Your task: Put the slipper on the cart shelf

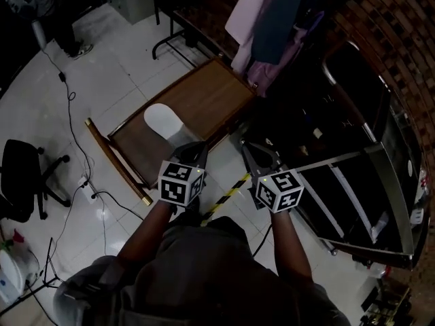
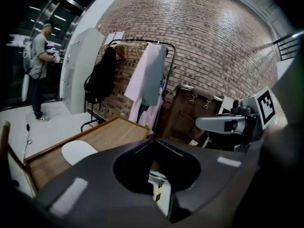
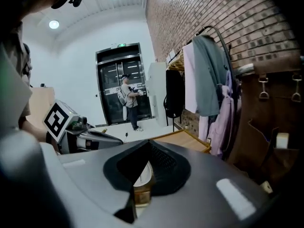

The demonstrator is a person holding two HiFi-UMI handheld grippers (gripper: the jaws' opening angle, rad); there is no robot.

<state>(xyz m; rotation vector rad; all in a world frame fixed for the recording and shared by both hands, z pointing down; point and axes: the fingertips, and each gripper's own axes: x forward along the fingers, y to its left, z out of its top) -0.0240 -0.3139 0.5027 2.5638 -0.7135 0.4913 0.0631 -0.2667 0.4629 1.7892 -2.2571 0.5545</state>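
A white slipper (image 1: pixel 163 121) lies on a low wooden board (image 1: pixel 204 100) on the floor, just ahead of my left gripper (image 1: pixel 198 152). In the left gripper view the slipper (image 2: pixel 78 151) shows at the lower left on the board (image 2: pixel 107 136). The left gripper (image 2: pixel 152 139) is shut with nothing held. My right gripper (image 1: pixel 259 156) hovers beside it, nearer the dark metal cart (image 1: pixel 370 156), whose shelves are on the right. In its own view the right gripper (image 3: pixel 148 144) is shut and holds nothing. Both grippers are apart from the slipper.
A clothes rack with hanging garments (image 1: pixel 272 19) stands behind the board. A black office chair (image 1: pixel 20 175) and cables (image 1: pixel 71 107) are on the white floor at the left. Yellow-black tape (image 1: pixel 230 187) runs between the grippers. A person (image 3: pixel 128 99) stands at the far doorway.
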